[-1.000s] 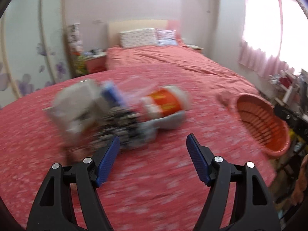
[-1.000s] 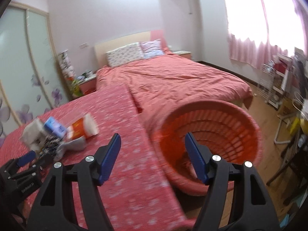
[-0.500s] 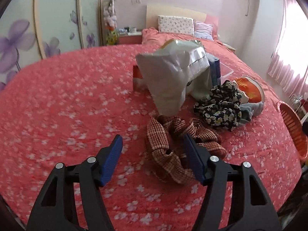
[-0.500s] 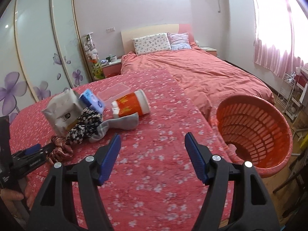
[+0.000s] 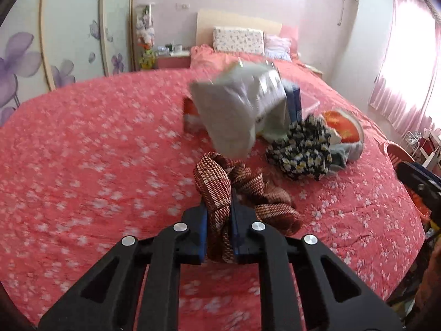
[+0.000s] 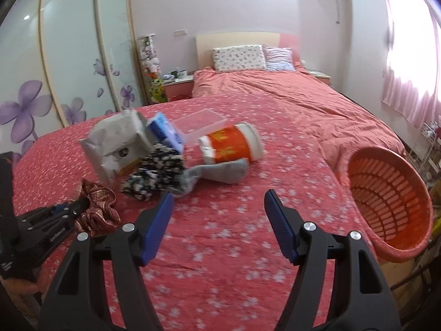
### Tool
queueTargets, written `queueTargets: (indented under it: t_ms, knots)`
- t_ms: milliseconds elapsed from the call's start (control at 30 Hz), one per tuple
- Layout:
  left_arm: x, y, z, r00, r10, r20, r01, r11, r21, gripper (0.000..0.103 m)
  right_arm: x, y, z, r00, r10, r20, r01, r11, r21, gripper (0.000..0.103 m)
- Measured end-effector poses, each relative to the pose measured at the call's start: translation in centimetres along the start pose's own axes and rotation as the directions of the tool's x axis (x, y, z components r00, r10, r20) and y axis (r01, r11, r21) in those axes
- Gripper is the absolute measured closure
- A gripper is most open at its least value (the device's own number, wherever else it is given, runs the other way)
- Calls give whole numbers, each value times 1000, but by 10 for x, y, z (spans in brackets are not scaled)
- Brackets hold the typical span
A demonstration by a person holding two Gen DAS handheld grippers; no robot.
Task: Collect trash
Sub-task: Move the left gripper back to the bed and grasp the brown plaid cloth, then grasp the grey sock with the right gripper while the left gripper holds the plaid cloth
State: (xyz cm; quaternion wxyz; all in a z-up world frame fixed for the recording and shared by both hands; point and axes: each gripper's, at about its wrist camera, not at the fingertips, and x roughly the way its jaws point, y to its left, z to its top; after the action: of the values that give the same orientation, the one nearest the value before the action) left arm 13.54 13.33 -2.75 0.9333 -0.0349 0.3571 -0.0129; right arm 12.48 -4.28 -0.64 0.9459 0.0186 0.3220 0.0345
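A brown checked scrunchie (image 5: 217, 190) lies at the near side of the pile on the red flowered cloth. My left gripper (image 5: 217, 209) is closing its jaws on it, and the blue pads press its fabric from both sides. The right wrist view shows that same scrunchie (image 6: 99, 209) in the left gripper (image 6: 78, 207). Behind it lie a grey foil bag (image 5: 237, 110), a black floral scrunchie (image 6: 157, 171), a blue pack (image 6: 165, 132), an orange cup (image 6: 228, 146) and a grey sock (image 6: 220, 171). My right gripper (image 6: 219, 207) hovers open over bare cloth, nothing between its fingers.
An orange plastic basket (image 6: 391, 198) leans at the table's right edge. A clear plastic lid (image 6: 201, 121) lies behind the cup. Beyond the table are a bed (image 6: 275, 93) with pillows, a wardrobe with purple flowers (image 6: 69, 63) and a curtained window (image 6: 413, 49).
My left gripper swung from the pile to the brown scrunchie and its jaws came together on it. The right gripper's view turned left from the basket toward the pile; its jaws stayed open.
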Motion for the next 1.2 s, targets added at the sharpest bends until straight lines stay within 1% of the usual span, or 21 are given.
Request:
queueTargets:
  t_ms: [67,133,233,267,300,367,533,567,600,667,700,767,833,1000,1200]
  knots:
    - [-11,6,1,999,23,36,-23,1000,8,90,6,9,3,1000,15,-9,-15,1000,-6,39]
    - [-22,15,6,996,51,77,-52,999,14,90,11,15,6,1000,18,-15,-18,1000,-12,43]
    - [-31,31,11,992,68,107,-68,998,-1,90,27,18,10,999,8,-34,-7,1000,5,51]
    - [-34,37,14,990,75,116,-74,997,-13,90,31,17,11,999,3,-43,-2,1000,14,56]
    - [-35,39,15,990,78,121,-77,997,-17,90,37,16,12,998,0,-56,1,1000,28,61]
    - [-37,46,18,987,87,132,-83,996,-30,90,52,14,15,996,10,-91,-4,998,66,65]
    - [-37,54,25,987,81,136,-75,996,-53,90,80,19,19,989,29,-147,-14,994,105,73]
    - [-36,54,26,987,80,137,-73,996,-53,90,87,20,19,985,38,-171,-19,994,109,76]
    - [-36,55,28,987,79,138,-72,996,-52,90,92,20,19,981,48,-188,-27,993,114,83]
    - [-35,55,29,988,72,139,-66,997,-50,90,102,18,17,972,64,-228,-36,991,126,90]
    - [-34,54,30,988,69,139,-63,997,-48,90,102,16,16,971,69,-228,-41,991,127,94]
    - [-36,51,29,988,66,139,-60,997,-43,90,96,13,16,978,67,-198,-43,992,122,96]
    - [-36,49,29,988,60,140,-55,998,-38,90,83,9,16,985,53,-163,-36,994,107,96]
    - [-41,42,32,988,38,149,-34,999,-25,90,52,-5,18,993,47,-105,-35,993,113,97]
    - [-48,24,35,987,7,164,-9,1000,6,90,11,-31,23,1000,-5,-29,9,993,120,97]
